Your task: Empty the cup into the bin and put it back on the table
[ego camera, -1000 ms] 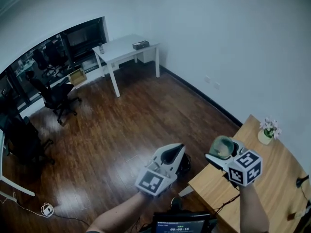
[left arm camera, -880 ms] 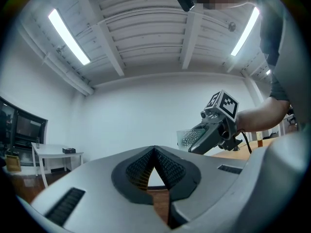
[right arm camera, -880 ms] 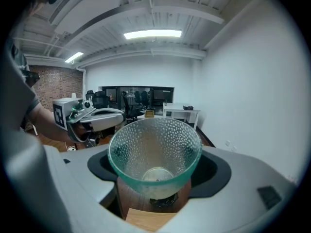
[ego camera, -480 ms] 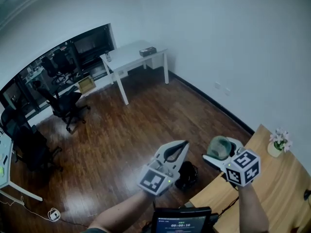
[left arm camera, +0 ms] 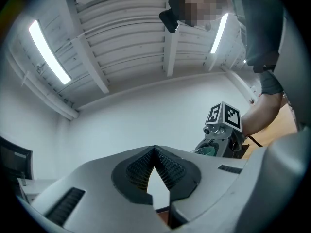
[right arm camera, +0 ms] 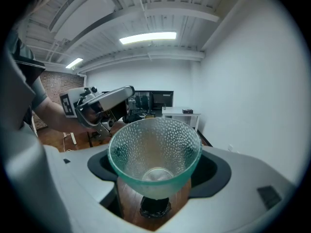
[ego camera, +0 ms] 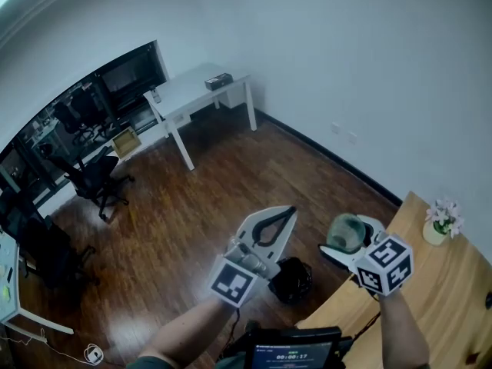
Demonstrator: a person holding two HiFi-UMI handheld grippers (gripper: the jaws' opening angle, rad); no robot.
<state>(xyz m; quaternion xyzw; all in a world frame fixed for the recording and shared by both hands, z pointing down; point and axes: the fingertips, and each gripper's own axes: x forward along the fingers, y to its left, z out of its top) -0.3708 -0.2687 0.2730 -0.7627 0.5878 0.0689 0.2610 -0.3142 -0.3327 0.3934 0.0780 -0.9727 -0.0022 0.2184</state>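
A pale green dimpled glass cup (ego camera: 346, 232) (right arm camera: 154, 154) sits between the jaws of my right gripper (ego camera: 347, 238) (right arm camera: 155, 166), which is shut on it. I look into its mouth and see nothing inside. It hangs just off the corner of the wooden table (ego camera: 430, 306). The black bin (ego camera: 290, 279) (right arm camera: 155, 207) stands on the floor below, between the two grippers. My left gripper (ego camera: 278, 220) (left arm camera: 154, 152) is raised left of the cup, tilted upward, its tips together and empty. The right gripper's marker cube (left arm camera: 223, 116) and the cup (left arm camera: 210, 150) also show in the left gripper view.
A small flower pot (ego camera: 440, 225) stands on the wooden table by the wall. A white desk (ego camera: 196, 87) stands at the far wall, with black office chairs (ego camera: 96, 177) at the left. A dark screen (ego camera: 296, 352) sits below my arms. Dark wood floor lies around the bin.
My left gripper has risen and tipped upward. The bin has come fully into view beneath the grippers. The right gripper still holds the cup in much the same place.
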